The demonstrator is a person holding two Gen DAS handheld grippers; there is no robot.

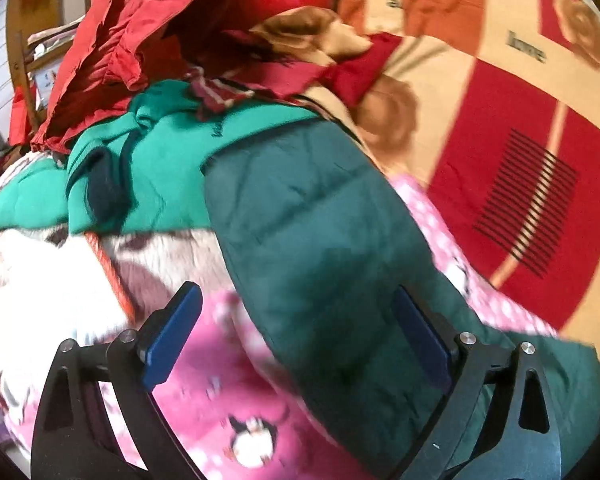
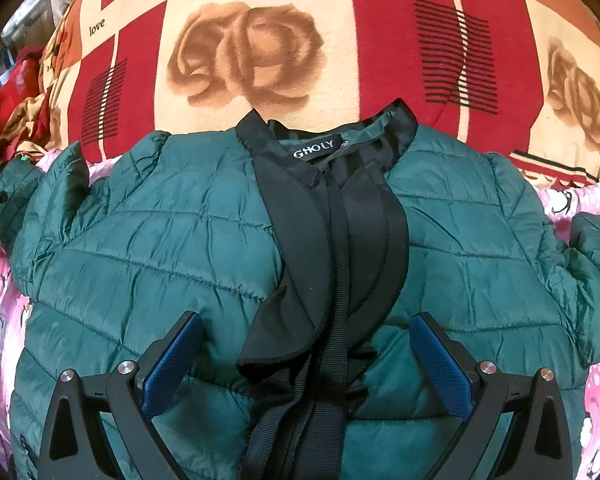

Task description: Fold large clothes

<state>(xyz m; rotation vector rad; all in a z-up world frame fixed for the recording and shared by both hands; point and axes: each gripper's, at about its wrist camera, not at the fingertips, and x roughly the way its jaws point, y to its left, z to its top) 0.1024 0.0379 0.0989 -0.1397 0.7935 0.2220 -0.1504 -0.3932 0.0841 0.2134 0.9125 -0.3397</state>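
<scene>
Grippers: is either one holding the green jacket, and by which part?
Nothing held. The left gripper and right gripper are both open over the dark green jacket.

So it's a bed covered with a red-and-cream rose blanket (image 2: 260,60) that has "love" printed on it. A pink penguin-print blanket (image 1: 228,400) lies over that, and the dark green quilted jacket (image 2: 180,248) lies spread on the pink one. A heap of red and bright green clothes (image 1: 160,140) sits off to the side.
</scene>
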